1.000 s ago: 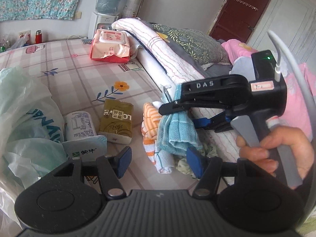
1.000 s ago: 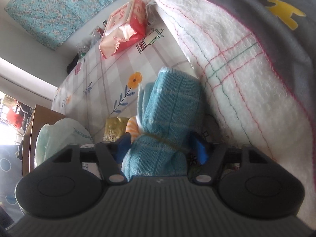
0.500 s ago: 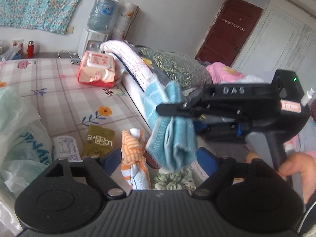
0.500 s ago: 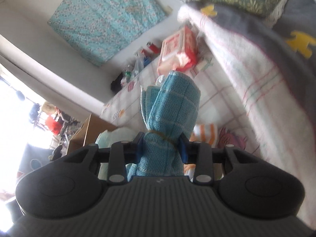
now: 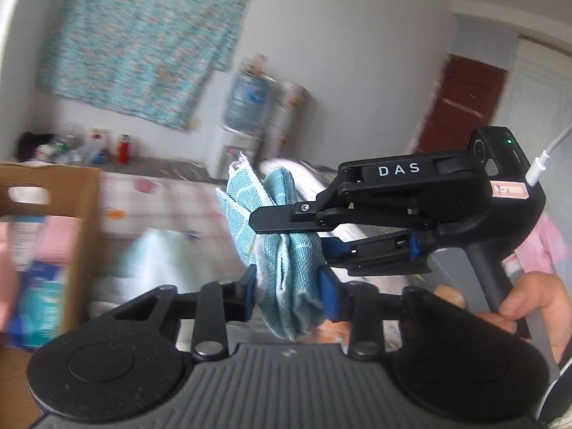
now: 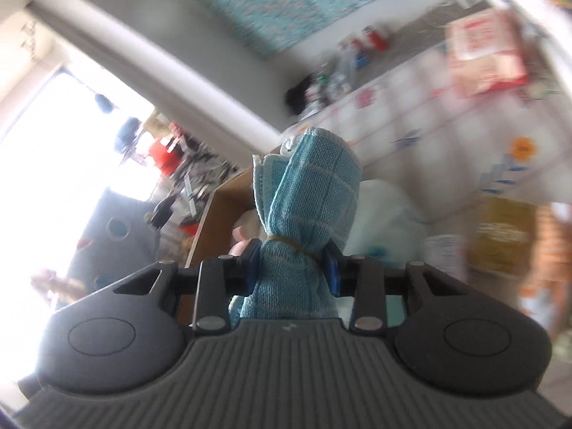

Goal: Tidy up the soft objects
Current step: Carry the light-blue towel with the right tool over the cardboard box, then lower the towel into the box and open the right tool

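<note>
Right hand-held gripper is pinching the rolled blue towel up in the air, its blue pads squeezing the bundle near its yellow tie. The left hand-held gripper brackets the same towel's lower end, pads at both sides, though whether they press it I cannot tell. A cardboard box stands at the left, beside the bed.

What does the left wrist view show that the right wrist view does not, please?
Only the left wrist view shows the right tool from outside, the hand holding it, and the red door. Only the right wrist view shows the bright window and the yellow pack. Both show the blue towel and the cardboard box.
</note>
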The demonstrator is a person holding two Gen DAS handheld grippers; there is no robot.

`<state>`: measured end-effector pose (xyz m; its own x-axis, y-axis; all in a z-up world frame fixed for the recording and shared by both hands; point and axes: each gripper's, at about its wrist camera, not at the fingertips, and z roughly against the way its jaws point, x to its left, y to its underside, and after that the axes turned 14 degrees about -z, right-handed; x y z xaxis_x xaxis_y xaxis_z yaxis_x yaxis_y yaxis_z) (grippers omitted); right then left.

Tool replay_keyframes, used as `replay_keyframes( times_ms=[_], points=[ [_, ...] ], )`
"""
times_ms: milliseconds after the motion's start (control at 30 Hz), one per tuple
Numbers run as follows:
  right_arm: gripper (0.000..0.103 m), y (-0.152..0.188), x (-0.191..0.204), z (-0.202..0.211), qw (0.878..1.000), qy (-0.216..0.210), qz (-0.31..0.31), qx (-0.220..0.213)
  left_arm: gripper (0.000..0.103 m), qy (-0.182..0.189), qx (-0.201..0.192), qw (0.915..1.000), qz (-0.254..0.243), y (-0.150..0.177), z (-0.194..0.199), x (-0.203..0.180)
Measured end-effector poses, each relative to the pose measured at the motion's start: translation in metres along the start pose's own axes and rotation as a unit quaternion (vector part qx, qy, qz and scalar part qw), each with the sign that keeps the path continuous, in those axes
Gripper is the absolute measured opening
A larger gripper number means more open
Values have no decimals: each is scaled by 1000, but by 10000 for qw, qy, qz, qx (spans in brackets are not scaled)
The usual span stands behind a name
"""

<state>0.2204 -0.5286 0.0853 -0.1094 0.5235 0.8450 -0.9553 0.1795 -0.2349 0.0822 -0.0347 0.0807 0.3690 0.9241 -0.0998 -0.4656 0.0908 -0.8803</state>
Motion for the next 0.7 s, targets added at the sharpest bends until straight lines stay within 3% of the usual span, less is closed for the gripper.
replay_keyframes(
  times_ms=[200, 400, 567, 700],
  points=[
    [35, 26, 90, -115, 9925, -336, 459, 1084, 28, -1246, -122, 9905, 569, 8, 67, 79],
    [35, 64, 155, -231, 9795, -144, 732, 1871, 28, -2372, 228, 9637, 1202, 20, 103, 157],
    [35, 80, 168, -303, 9786, 288, 675, 1920, 33, -3109, 652, 9401, 1239, 23, 108, 195],
    [41, 83, 160, -346, 9791, 796, 714, 1731, 33, -3270, 691, 9321, 1393, 26, 113, 213]
  ],
)
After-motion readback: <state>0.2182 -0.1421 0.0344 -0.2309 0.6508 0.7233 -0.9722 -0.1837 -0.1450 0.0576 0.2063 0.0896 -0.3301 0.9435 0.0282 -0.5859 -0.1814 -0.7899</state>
